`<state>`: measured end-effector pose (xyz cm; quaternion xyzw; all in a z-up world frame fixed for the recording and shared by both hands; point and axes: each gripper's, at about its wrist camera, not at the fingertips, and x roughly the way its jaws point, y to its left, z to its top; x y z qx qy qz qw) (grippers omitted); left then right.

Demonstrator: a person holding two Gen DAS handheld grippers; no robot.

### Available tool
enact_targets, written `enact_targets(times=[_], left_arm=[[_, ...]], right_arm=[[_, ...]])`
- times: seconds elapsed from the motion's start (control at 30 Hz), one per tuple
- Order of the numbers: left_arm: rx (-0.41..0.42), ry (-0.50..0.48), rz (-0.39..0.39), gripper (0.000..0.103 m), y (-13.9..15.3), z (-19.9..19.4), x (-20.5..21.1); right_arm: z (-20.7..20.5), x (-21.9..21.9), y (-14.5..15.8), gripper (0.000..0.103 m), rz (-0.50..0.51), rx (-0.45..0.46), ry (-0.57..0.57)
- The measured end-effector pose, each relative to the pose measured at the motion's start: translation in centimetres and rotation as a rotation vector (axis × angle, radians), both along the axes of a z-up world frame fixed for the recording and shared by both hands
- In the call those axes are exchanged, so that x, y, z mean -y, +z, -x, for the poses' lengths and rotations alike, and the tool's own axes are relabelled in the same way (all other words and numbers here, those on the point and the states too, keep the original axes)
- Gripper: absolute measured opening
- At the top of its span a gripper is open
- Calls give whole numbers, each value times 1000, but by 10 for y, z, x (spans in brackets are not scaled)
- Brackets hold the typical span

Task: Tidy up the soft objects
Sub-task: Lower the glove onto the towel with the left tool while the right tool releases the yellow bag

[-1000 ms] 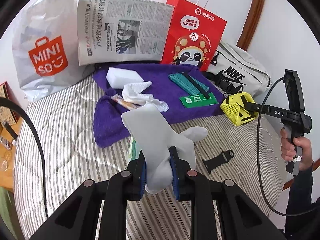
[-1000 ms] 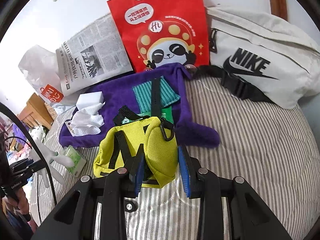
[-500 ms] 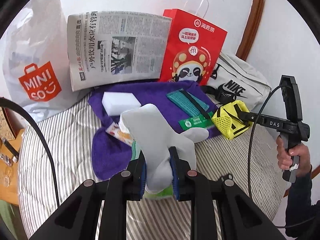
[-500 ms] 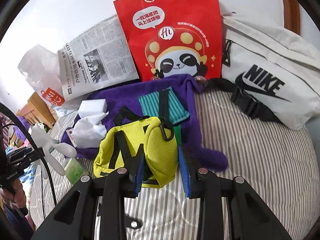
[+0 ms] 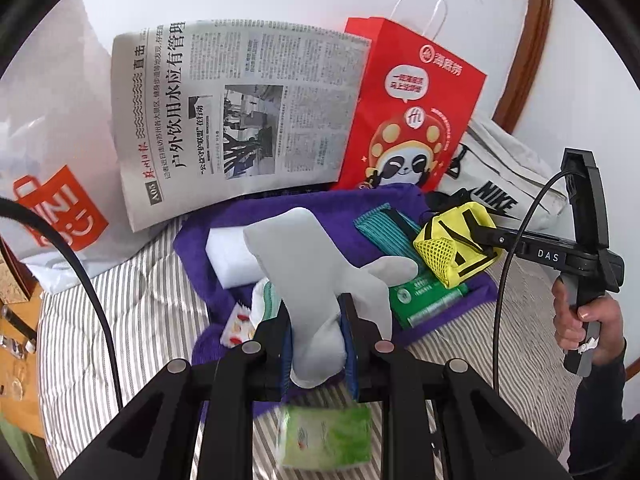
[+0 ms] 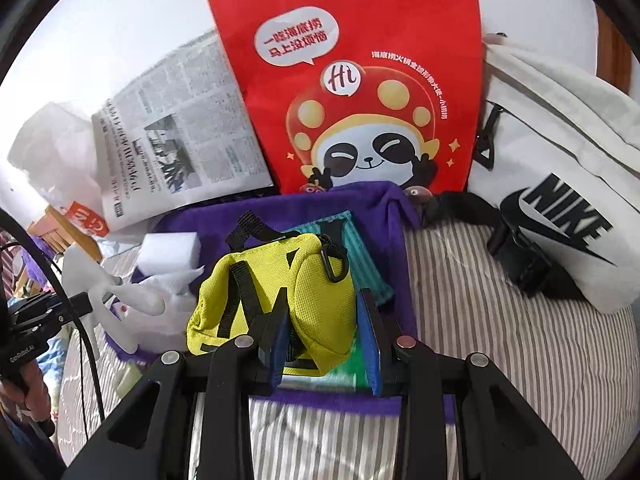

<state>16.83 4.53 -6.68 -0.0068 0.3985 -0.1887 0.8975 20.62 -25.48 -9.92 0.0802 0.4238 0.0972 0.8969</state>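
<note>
My left gripper (image 5: 316, 344) is shut on a pale grey soft toy (image 5: 316, 264) and holds it above the purple towel (image 5: 280, 208). The toy also shows at the left of the right wrist view (image 6: 100, 284). My right gripper (image 6: 326, 332) is shut on a yellow pouch with black straps (image 6: 288, 280), held over the towel (image 6: 224, 216). The pouch also shows in the left wrist view (image 5: 456, 244). On the towel lie a white sponge block (image 5: 228, 252), a teal striped cloth (image 5: 384, 228), a green packet (image 5: 428, 292) and crumpled white tissue (image 6: 176, 280).
A newspaper (image 5: 236, 116), a red panda paper bag (image 5: 408, 112), a white Miniso bag (image 5: 48, 184) and a white Nike bag (image 6: 560, 192) stand along the wall. A green tissue pack (image 5: 324, 436) lies on the striped bedcover (image 5: 132, 320) below my left gripper.
Both grippers have moved forward toward the wall with their loads, from over the striped bedcover to over the purple towel. The grips have not changed.
</note>
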Motion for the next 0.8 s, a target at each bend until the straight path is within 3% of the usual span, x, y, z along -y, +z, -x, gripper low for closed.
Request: enact_targets(times=[0.37,0.6,0.8], left_arm=[[-30,12,-29,20,-17,-53,14],[-28,-4,-104,20,-26,-86,33],[-56,-25,-106,20,-38,-106,39]], right_arm=[[-37,6,-21,32,45,-38,-16],[-54,2,-36,32,60,-68,21],[-63,-3,-47,32,78,-88,46]])
